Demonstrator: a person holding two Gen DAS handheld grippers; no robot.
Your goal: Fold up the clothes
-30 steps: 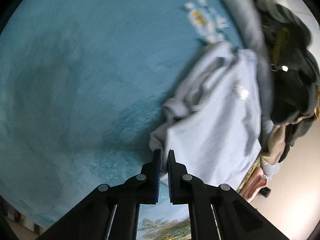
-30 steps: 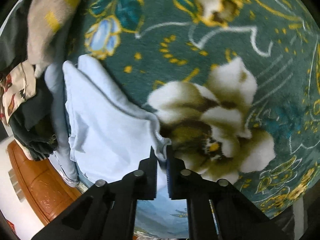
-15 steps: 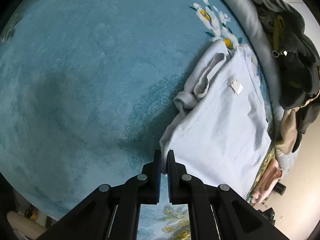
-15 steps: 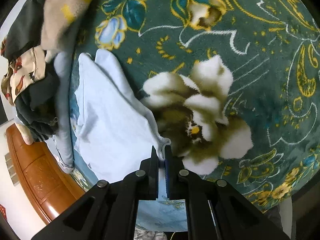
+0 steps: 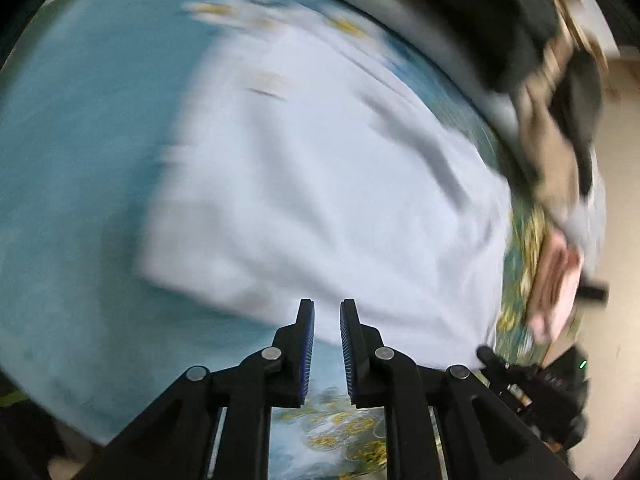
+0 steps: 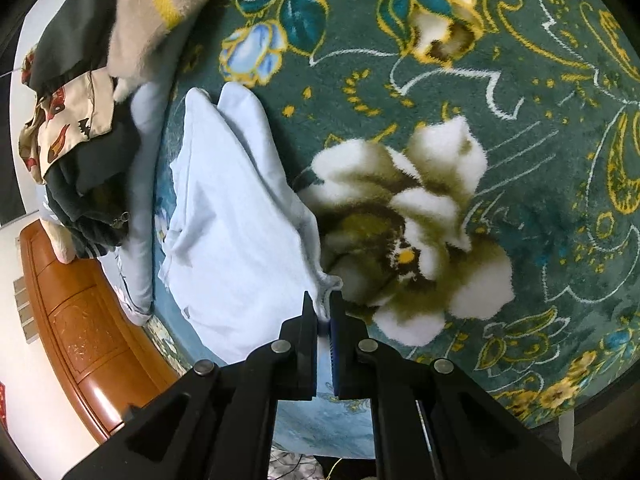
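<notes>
A pale blue garment lies spread on the light blue part of the blanket, blurred by motion in the left wrist view. My left gripper hovers over its near edge. Its jaws are opening, with a clear gap and no cloth between the pads. In the right wrist view the same garment hangs in loose folds above the green flowered blanket. My right gripper is shut on the garment's bunched corner.
A heap of dark, beige and patterned clothes lies along the bed's edge, also seen in the left view as a clothes heap. A folded pink garment sits beside it. A wooden bed frame borders the left.
My left gripper has let go of the garment's corner and its jaws have parted. The garment now lies flatter and wider below it. The right gripper keeps its grip and has risen a little.
</notes>
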